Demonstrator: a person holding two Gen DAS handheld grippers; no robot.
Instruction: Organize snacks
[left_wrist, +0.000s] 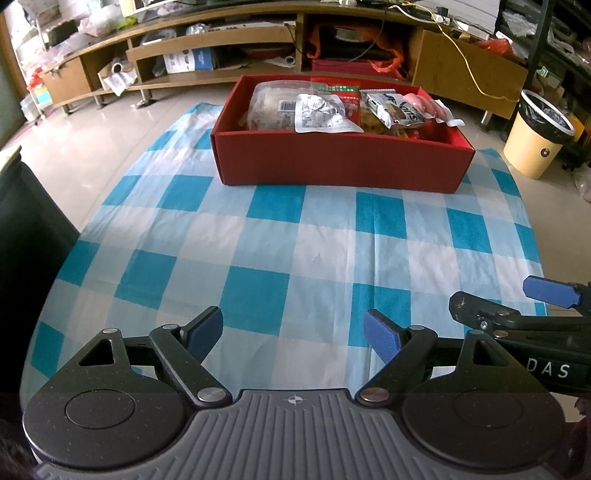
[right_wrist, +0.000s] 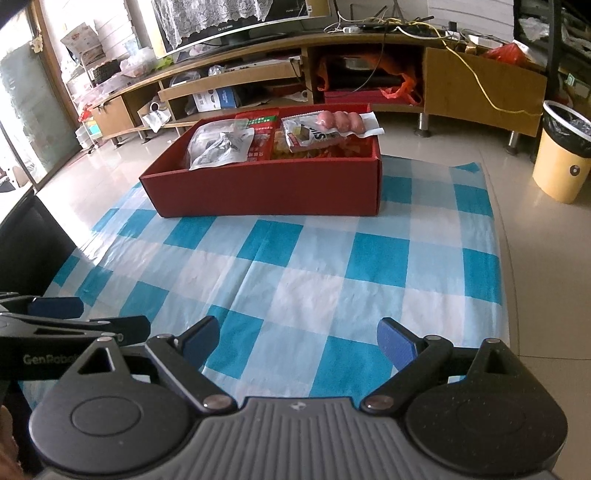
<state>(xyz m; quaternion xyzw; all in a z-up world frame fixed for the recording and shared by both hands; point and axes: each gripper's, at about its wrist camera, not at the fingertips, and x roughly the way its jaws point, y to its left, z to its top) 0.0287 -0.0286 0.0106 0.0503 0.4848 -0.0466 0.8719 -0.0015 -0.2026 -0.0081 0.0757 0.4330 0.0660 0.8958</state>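
In the left wrist view we see the left claw (left_wrist: 293, 334) spread at the bottom of the frame, nothing between its blue pads, above the checked cloth (left_wrist: 295, 240). The red box (left_wrist: 343, 158) of snacks (left_wrist: 325, 114) sits at upper centre; the right claw (left_wrist: 517, 299) enters at lower right.

In the right wrist view the right claw (right_wrist: 299, 341) is spread and empty. The red box (right_wrist: 266, 184) lies at upper centre, snacks (right_wrist: 221, 146) inside.

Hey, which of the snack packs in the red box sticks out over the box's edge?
The pack of pink sausages, on top at the right end of the red box. Its clear wrapper overhangs the rim; the other packs stay inside.
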